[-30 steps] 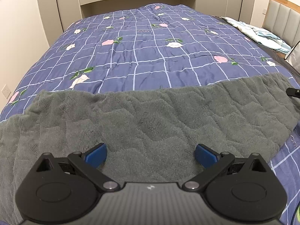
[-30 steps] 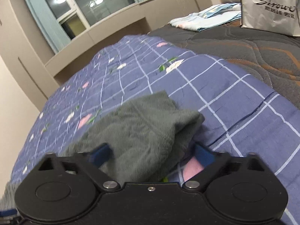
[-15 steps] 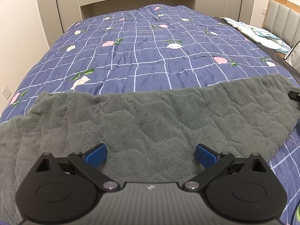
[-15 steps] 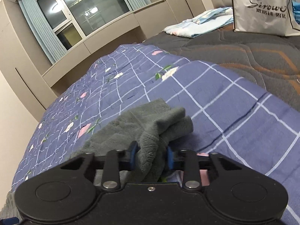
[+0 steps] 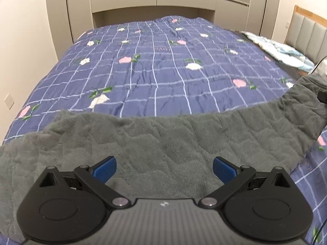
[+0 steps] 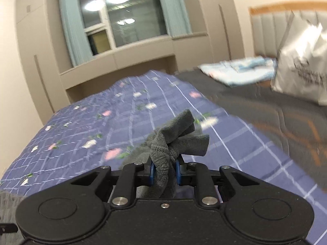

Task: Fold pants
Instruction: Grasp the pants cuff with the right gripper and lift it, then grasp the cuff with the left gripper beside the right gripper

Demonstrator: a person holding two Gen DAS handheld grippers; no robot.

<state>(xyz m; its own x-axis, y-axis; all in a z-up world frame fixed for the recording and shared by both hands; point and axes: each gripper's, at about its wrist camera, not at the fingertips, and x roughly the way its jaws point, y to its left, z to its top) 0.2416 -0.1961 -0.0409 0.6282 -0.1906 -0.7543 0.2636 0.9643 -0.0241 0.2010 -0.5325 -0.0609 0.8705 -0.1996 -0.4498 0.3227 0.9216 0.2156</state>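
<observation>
Grey fleece pants (image 5: 163, 143), plush, matt, quilt-embossed; blue checked floral cotton bedspread (image 5: 155, 71), smooth, faintly creased; black matt plastic claw (image 6: 164, 172), blue pads (image 6: 152, 172); glossy white bag (image 6: 302, 71).

I am in a home bedroom: a wide bed under a blue checked quilt with pink flowers (image 5: 155, 75), a padded grey headboard framed in wood (image 5: 308, 30), beige built-in cupboards (image 5: 155, 0), and a curtained window (image 6: 122, 18).

The left tongs (image 5: 164, 168) and right tongs (image 6: 164, 170) are built alike: a matte black body with two round discs, silver screws at the linkage pivots, and blue pads (image 5: 105, 168) on the fingers.
</observation>
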